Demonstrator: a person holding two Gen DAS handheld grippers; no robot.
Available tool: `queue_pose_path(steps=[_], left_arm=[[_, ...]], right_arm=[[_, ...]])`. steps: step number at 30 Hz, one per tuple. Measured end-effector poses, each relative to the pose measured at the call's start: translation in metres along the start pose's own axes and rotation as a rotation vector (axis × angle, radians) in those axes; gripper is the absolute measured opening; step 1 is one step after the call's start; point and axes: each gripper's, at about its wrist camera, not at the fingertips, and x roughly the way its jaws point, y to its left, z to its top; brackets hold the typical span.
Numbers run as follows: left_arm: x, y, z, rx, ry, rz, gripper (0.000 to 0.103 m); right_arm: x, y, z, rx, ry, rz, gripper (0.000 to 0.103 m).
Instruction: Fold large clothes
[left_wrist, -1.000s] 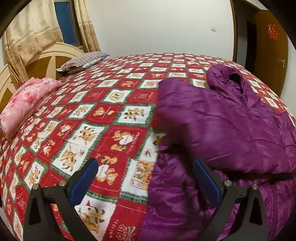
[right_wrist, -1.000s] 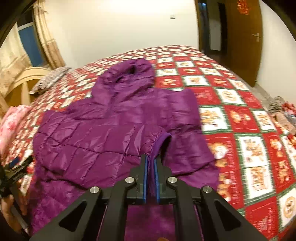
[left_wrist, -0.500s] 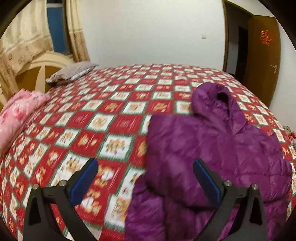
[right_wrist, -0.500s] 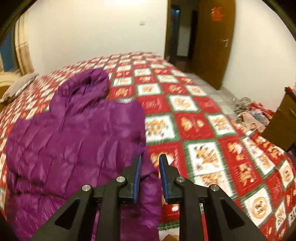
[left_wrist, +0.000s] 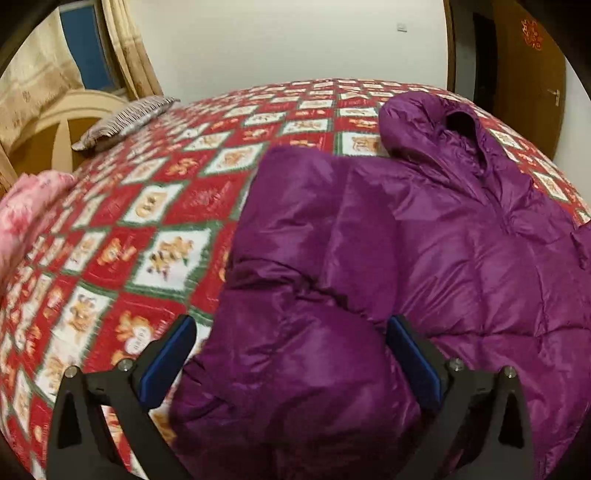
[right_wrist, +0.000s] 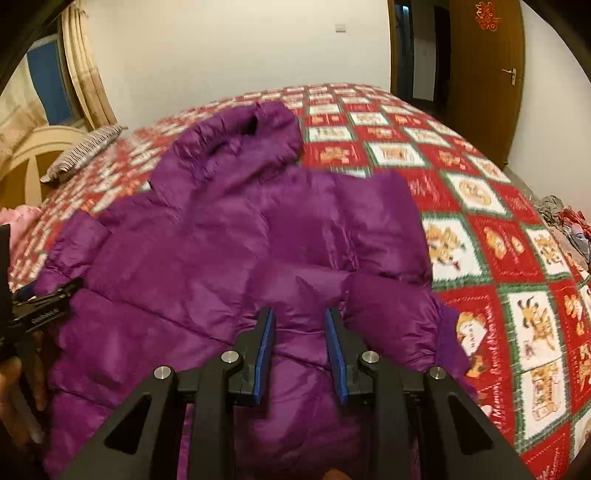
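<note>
At the far left, a pink floral quilt (left_wrist: 26, 218) lies bunched at the edge of the bed, and a striped pillow (left_wrist: 125, 120) rests beyond it against the cream headboard (left_wrist: 55, 125). The red patchwork bedspread (left_wrist: 147, 229) covers the whole bed. The left gripper (left_wrist: 291, 354) hangs over the near left part of the purple puffer jacket (left_wrist: 424, 240), its jaws spread wide with a puffed fold of the jacket showing between them; the blue pads (left_wrist: 168, 363) press on nothing. The jacket lies flat on the bedspread, hood (left_wrist: 443, 122) toward the far side, both sleeves folded in over the body. To the right, the right gripper (right_wrist: 300, 350) hovers above the jacket's near middle, its jaws opening from a narrow gap, with fabric seen behind them and none clamped. In the right wrist view the folded right sleeve (right_wrist: 399, 317) lies just right of that gripper. A wooden door (right_wrist: 484, 74) stands at the far right.
</note>
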Motion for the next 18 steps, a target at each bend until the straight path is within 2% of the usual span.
queue_pose_path(steps=[4,11,18], left_arm=[[0.006,-0.002,-0.002,-0.015,0.022,-0.03,0.103],[0.017,0.012,-0.004,-0.101,0.073,-0.136,0.103],[0.012,0.009,-0.005,-0.09,0.059,-0.111,0.103]], right_arm=[[0.004,0.0,-0.006,-0.024,-0.014,-0.008,0.029],[0.009,-0.003,-0.008,-0.019,-0.029,0.003,0.029],[0.009,0.0,-0.01,-0.03,-0.037,-0.012,0.029]])
